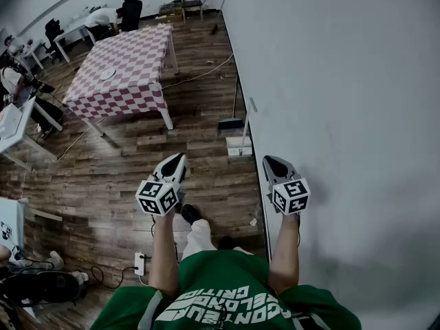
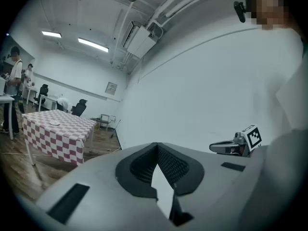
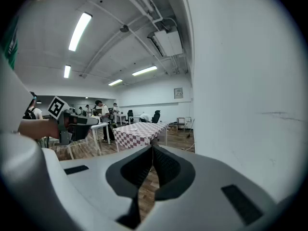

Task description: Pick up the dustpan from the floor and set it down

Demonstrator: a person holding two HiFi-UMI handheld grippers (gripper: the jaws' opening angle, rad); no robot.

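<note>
A person in a green shirt [image 1: 227,298] stands on a wooden floor [image 1: 117,177] beside a white wall [image 1: 344,102], both forearms held out from the bottom centre of the head view. The left gripper [image 1: 180,158] is clenched on nothing, its ribbed pads meeting at the tips in the left gripper view. The right gripper [image 1: 273,161], close to the wall, is likewise clenched and empty, its pads pressed together. Just beyond and between them, at the frame's centre, the pale dustpan [image 1: 238,146] sits on the floor at the foot of the wall, clear of both grippers. A blue-headed broom [image 1: 230,123] stands just behind it, its handle leaning on the wall. Farther off, upper left, a red-and-white checked tabletop [image 1: 130,67] carries a small plate [image 1: 106,74]; beyond it, people work at desks.
</note>
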